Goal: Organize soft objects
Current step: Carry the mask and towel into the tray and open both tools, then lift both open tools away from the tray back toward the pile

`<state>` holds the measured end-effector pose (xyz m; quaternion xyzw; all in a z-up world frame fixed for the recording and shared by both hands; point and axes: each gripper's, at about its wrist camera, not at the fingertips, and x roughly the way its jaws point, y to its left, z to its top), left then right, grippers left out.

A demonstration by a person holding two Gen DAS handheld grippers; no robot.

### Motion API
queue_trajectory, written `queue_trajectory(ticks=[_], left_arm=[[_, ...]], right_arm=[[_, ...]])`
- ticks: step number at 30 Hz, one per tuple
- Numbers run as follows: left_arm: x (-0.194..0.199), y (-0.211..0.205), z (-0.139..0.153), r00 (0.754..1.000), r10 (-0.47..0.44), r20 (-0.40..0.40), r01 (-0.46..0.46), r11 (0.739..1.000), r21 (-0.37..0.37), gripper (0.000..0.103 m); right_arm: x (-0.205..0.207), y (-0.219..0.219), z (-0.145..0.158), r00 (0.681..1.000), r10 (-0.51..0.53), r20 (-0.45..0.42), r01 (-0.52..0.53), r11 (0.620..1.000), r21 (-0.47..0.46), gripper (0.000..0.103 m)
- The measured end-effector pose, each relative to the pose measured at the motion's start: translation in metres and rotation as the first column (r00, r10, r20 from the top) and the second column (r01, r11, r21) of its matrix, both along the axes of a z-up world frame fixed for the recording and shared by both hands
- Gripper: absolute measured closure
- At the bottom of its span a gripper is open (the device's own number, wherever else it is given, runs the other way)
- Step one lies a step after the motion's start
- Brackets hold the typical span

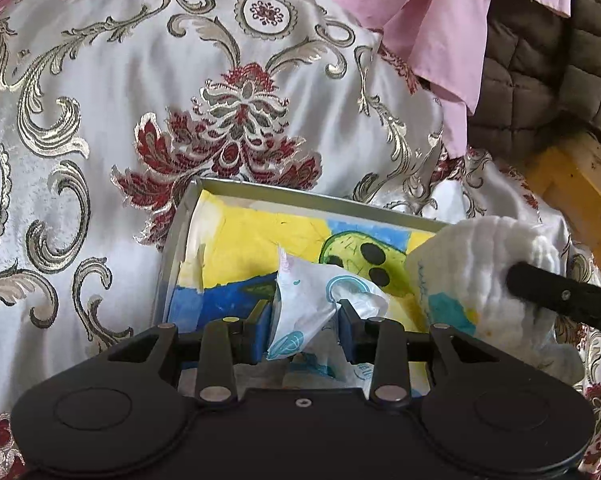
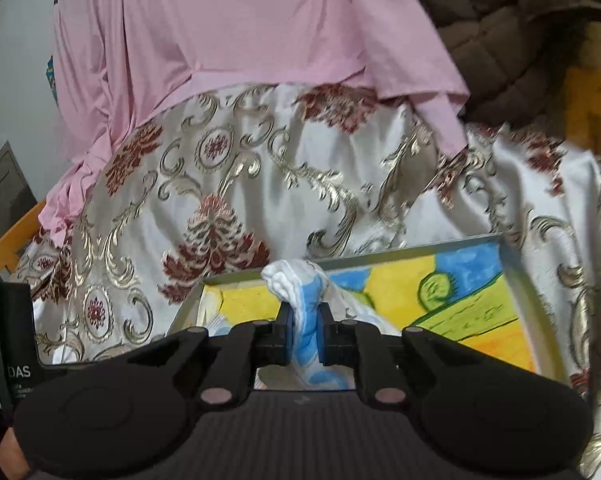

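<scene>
A shallow grey box (image 1: 300, 194) with a yellow, blue and green painted bottom lies on the bedspread. My left gripper (image 1: 304, 314) hangs over its near side, blue pads shut on a crumpled white diaper with teal prints (image 1: 300, 300). At the box's right edge, a black finger of my right gripper (image 1: 560, 294) presses into a rolled white diaper with blue and yellow marks (image 1: 488, 264). In the right wrist view my right gripper (image 2: 305, 316) is shut on that white and blue diaper (image 2: 300, 292), just above the box (image 2: 420, 248) at its near left corner.
A white satin bedspread (image 1: 120, 100) with gold and red flowers lies under the box. A pink cloth (image 2: 240, 32) drapes over its far side. A brown quilted blanket (image 1: 540, 60) and a wooden frame (image 1: 580, 184) stand at the right.
</scene>
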<state>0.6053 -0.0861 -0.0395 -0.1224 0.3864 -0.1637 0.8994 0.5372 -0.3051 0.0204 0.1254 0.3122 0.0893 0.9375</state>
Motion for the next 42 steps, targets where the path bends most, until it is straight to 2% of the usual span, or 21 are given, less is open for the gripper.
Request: queue_trajectory(ticks=[4,6,13,24,33,42], left_arm=[[0.000,0.000,0.001,1.000,-0.006,-0.001,0.006,1.000,0.006,0.063],[-0.001,0.000,0.001,1.000,-0.003,0.004,0.003,1.000,0.006,0.063],[-0.012,0.004,0.001,1.000,0.015,0.025,-0.016,1.000,0.006,0.049],[-0.057,0.025,0.007,0.995,0.034,0.096,-0.036,0.999,0.022,0.030],[-0.115,0.041,0.036,0.979,0.039,0.198,-0.043,0.999,0.011,0.017],[-0.207,0.056,0.084,0.948,0.031,0.318,-0.028,1.000,-0.015,0.010]], right_arm=[[0.002,0.005,-0.005,0.999,0.015,-0.029,-0.014,1.000,0.008,0.088],[0.001,0.008,-0.008,0.999,0.017,-0.031,-0.017,1.000,0.000,0.081],[-0.008,0.013,-0.013,0.999,0.020,-0.031,-0.020,1.000,-0.015,0.063],[-0.049,0.014,-0.013,1.000,0.013,-0.004,-0.013,1.000,-0.012,0.036],[-0.109,0.016,0.009,0.997,0.009,0.082,-0.006,0.999,-0.038,0.019],[-0.202,0.027,0.053,0.982,0.003,0.191,0.013,0.996,-0.083,0.009]])
